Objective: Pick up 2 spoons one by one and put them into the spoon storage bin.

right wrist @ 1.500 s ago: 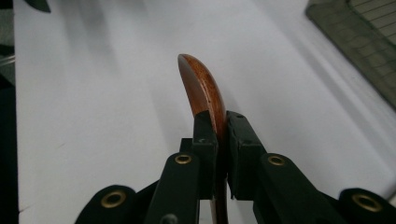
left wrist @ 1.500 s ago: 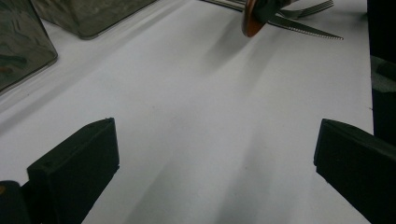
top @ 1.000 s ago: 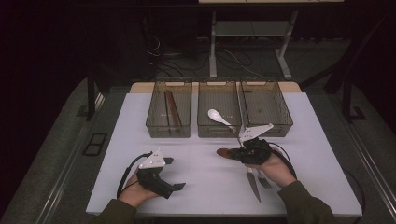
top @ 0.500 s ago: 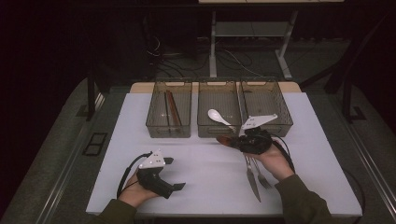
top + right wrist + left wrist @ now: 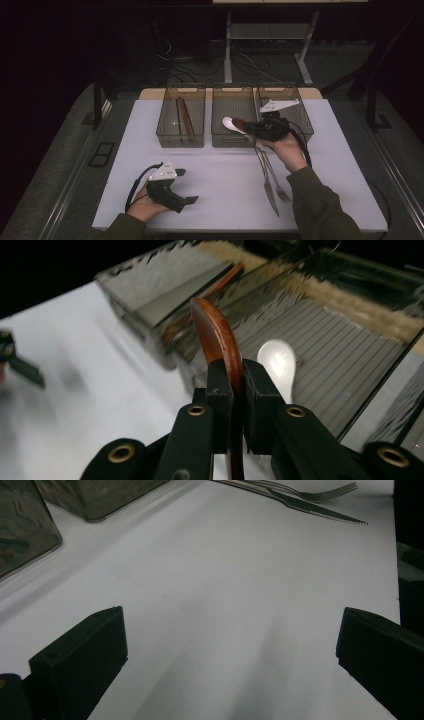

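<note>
My right hand-held gripper (image 5: 231, 377) is clamped narrow on a brown wooden spoon (image 5: 217, 337), its curved bowl rising from between the pads toward twelve o'clock. Just past it, at one o'clock, a white spoon (image 5: 277, 360) lies in the middle bin (image 5: 225, 102), and the gripper hangs over that bin's front right corner. At six o'clock from that hand, a knife (image 5: 268, 185) and fork (image 5: 276, 181) lie side by side on the tabletop (image 5: 220, 175). My left hand-held gripper (image 5: 177, 187) rests well apart at the near left, jaws wide with nothing between them.
</note>
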The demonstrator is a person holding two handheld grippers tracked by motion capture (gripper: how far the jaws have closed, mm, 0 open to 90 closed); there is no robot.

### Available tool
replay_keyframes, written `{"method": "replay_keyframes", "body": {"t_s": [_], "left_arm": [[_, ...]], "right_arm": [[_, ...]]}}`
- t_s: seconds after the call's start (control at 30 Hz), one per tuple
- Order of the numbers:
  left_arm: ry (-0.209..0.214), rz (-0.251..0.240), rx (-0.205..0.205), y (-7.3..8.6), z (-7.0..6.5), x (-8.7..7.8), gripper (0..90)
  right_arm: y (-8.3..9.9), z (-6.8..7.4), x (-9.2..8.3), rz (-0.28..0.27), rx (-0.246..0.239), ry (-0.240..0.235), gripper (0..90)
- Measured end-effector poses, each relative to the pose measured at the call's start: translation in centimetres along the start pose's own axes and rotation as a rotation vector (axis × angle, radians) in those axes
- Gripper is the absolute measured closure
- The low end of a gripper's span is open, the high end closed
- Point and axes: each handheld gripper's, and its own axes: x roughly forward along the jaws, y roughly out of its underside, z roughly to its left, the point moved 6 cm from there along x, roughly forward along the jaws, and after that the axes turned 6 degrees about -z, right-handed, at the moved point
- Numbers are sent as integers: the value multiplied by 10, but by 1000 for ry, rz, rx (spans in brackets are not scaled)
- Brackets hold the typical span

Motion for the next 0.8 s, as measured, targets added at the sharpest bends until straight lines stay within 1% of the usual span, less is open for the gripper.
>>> {"method": "replay_keyframes", "body": {"t_s": [0.07,0.17,0.3,0.37,0.43,0.57,0.63,0.8], "left_arm": [[0,-2,-1,0,0,0,0],[2,-1,1,0,0,-1,0],[6,-4,8,-1,0,-1,0],[7,-9,2,-1,0,-1,0],[6,-9,2,-1,0,-1,0],[7,-13,0,-1,0,-1,0],[10,-17,3,-2,0,-1,0],[14,-18,6,-3,0,-2,0]], "right_arm": [[-8,-3,3,-12,12,8,830],[-18,-8,10,-19,16,28,830],[-28,-12,20,-16,21,41,830],[-33,-14,26,-15,27,45,830],[-38,-15,31,-20,38,43,830],[-47,-16,45,-23,42,49,830],[-51,-17,53,-18,31,61,830],[-60,-21,69,-41,46,70,830]]}}
